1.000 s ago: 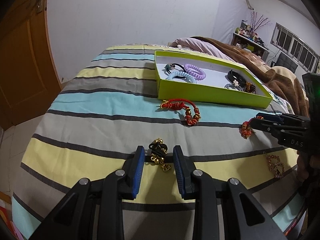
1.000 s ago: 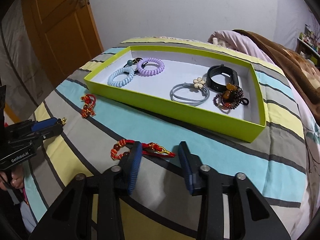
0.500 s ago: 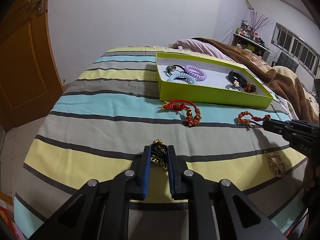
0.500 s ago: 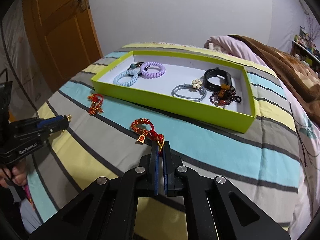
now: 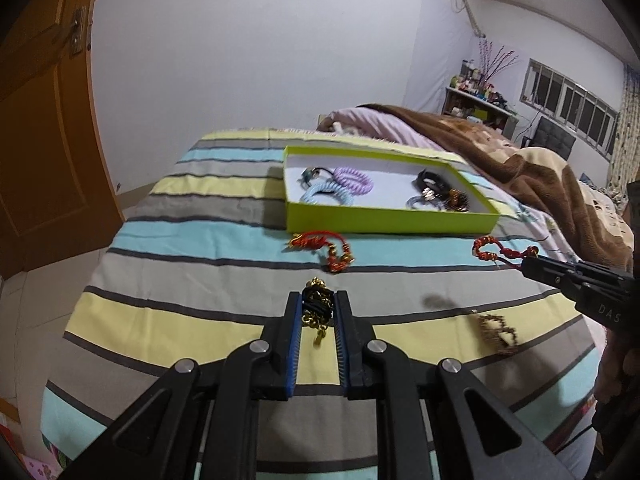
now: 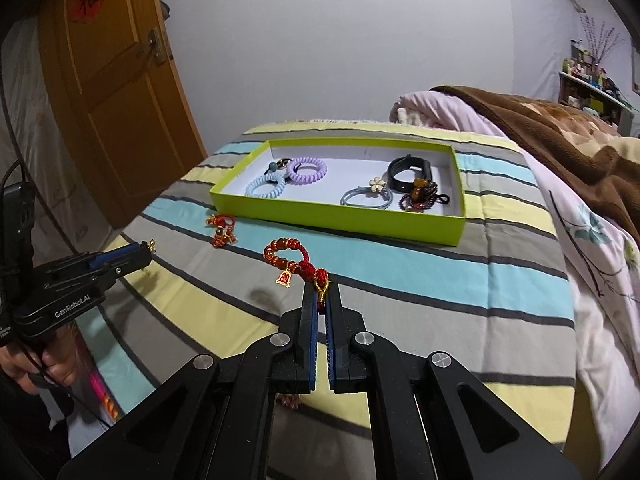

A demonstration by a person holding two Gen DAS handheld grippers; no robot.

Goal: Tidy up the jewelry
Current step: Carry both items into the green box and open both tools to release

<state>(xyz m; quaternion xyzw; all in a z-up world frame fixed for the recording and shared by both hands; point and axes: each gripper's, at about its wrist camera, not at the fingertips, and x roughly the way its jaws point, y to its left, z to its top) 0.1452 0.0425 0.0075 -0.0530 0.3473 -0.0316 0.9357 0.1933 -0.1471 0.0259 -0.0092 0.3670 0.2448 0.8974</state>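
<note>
- The striped bedspread is carrying the green tray, which is lying well beyond both bracelets.
- The left gripper is clamping the black-and-gold bracelet, lifted clear.
- The right gripper is pinching the red beaded bracelet by its knot.

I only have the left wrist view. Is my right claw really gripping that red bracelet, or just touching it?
Observer: Gripping. The right claw is shut on the knotted end of the red bead bracelet.
Operator: Anything dangling from it?
Observer: Yes, a small red-and-gold bell charm hangs under the beaded loop.
Operator: What is the tangle at the right end of the box?
Observer: In the green box, a dark bead bracelet lies beside a grey hair tie with a cream flower.
</note>
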